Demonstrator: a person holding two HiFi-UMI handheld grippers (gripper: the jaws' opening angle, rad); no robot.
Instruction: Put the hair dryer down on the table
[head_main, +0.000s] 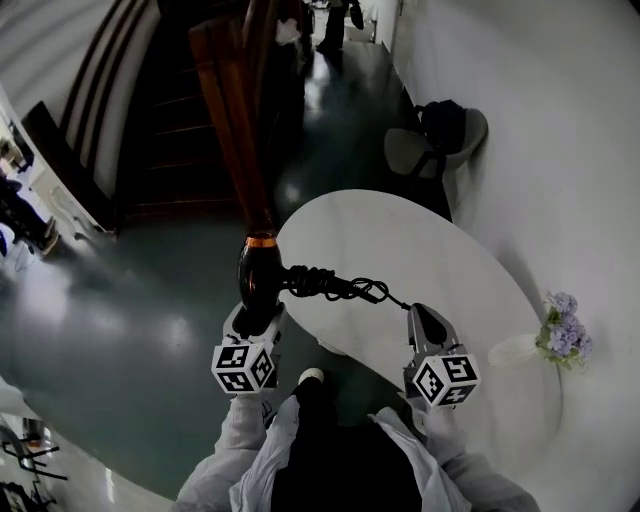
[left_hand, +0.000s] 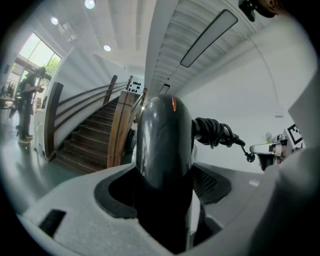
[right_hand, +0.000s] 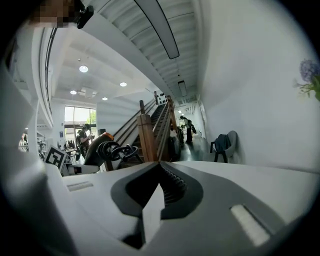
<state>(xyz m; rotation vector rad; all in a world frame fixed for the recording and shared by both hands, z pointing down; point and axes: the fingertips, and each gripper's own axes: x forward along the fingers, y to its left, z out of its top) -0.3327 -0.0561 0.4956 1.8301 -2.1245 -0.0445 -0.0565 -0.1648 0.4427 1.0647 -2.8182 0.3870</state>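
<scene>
at the left, the left gripper (head_main: 256, 320) is clamped on the black hair dryer (head_main: 258, 275), whose body is pinched between both jaws; in the left gripper view the dark barrel fills the gap between the pads. the dryer is held in the air just off the near left edge of the white oval table (head_main: 450, 250), over the dark floor, so it is judged not yet set down. its long axis is laid along the gripper's own line, running away from the person, with the orange-ringed end (head_main: 261, 241) pointed forward toward the staircase; whether that end is the nozzle cannot be told. the bundled cord (head_main: 325, 283) is stuck out sideways to the right, over the tabletop, with the plug at its far end. further right, the right gripper (head_main: 427, 318) is held above the table with its jaws closed together on nothing, probably kept clear. a small bunch of purple flowers (head_main: 563, 328) is seen at the table's right edge.
</scene>
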